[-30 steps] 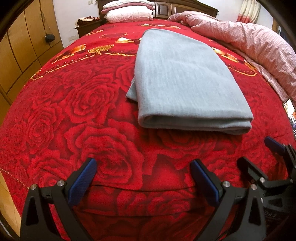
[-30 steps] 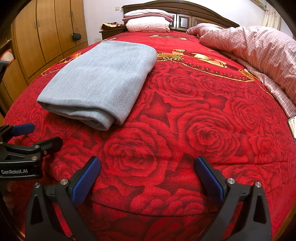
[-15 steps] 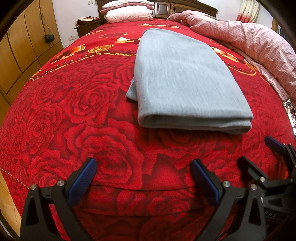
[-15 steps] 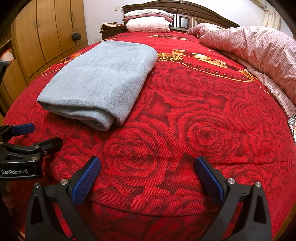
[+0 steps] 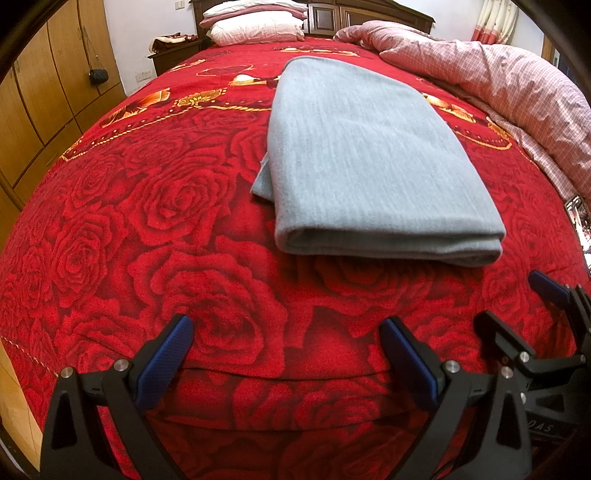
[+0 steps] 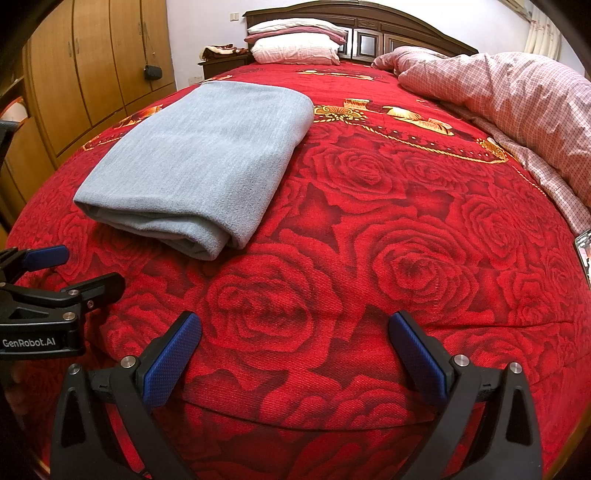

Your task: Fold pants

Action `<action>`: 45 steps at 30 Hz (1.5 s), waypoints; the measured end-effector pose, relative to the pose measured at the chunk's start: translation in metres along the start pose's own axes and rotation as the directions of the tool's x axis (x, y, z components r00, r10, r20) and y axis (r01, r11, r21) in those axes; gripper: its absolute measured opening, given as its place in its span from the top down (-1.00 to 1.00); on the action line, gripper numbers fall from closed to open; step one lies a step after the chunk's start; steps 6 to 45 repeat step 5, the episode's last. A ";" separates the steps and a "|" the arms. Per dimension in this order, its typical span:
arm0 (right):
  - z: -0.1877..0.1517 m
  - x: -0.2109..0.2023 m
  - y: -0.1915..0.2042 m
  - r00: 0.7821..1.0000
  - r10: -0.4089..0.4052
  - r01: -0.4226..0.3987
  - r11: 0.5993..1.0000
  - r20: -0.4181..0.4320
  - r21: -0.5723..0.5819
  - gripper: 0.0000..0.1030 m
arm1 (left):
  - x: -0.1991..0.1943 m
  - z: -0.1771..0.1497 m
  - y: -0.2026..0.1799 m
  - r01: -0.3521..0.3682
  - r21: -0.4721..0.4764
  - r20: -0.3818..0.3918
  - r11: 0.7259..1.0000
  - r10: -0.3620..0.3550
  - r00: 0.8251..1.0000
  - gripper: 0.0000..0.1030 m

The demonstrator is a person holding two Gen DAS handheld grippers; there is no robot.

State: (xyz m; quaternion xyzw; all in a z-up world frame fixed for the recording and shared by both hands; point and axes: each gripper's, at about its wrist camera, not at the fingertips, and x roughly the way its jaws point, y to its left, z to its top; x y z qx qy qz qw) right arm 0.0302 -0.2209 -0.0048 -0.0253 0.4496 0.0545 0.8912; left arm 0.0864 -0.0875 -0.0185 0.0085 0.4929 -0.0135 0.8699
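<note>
Grey pants lie folded into a neat rectangle on the red rose bedspread, the thick folded edge facing me. In the right wrist view the same pants sit to the left. My left gripper hovers open near the foot of the bed, short of the pants, with nothing between its blue pads. My right gripper is open too, to the right of the pants and empty. Each gripper shows at the edge of the other's view: the right gripper and the left gripper.
A pink checked quilt is bunched along the right side of the bed. Pillows lie against the dark wooden headboard. Wooden wardrobes line the left wall. A dark flat object lies at the bed's right edge.
</note>
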 end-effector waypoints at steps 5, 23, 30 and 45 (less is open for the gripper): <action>0.000 0.000 0.000 1.000 0.000 0.000 1.000 0.000 0.000 -1.00 | 0.000 0.000 0.000 0.000 0.000 -0.002 1.000 0.000 1.000 -0.99; 0.000 0.000 0.000 1.000 0.000 0.000 1.000 0.000 0.000 -1.00 | 0.000 0.000 0.000 0.000 0.000 -0.002 1.000 0.000 1.000 -0.99; 0.000 0.000 0.000 1.000 0.000 0.000 1.000 0.000 0.000 -1.00 | 0.000 0.000 0.000 0.000 0.000 -0.002 1.000 0.000 1.000 -0.99; 0.000 0.000 0.000 1.000 0.000 0.000 1.000 0.000 0.000 -1.00 | 0.000 0.000 0.000 0.000 0.000 -0.002 1.000 0.000 1.000 -0.99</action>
